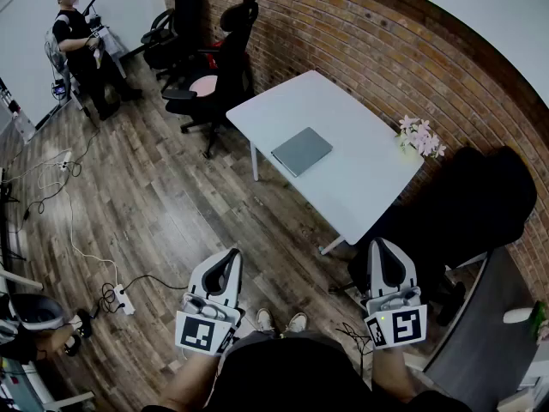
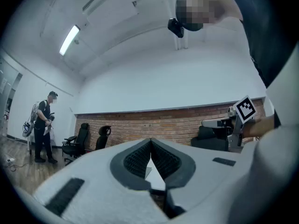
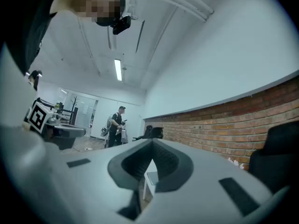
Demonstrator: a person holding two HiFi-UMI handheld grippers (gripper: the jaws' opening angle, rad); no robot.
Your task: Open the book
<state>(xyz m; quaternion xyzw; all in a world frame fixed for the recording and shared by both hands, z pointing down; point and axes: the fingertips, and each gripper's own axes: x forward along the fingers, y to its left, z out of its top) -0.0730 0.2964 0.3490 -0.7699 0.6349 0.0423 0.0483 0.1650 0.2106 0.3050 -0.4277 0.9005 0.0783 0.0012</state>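
A closed grey book lies flat on the white table, which stands by the brick wall. Both grippers hang well short of the table, over the wooden floor and close to my body. My left gripper has its jaws together with nothing between them, and in the left gripper view its tips meet in a point. My right gripper is also shut and empty, its tips touching in the right gripper view. The two point roughly level toward the table. A strip of the white table shows through the left jaws' gap.
A pink flower sprig lies at the table's far right corner. Black office chairs stand behind the table and another to its right. A person stands at the far left. A power strip and cables lie on the floor.
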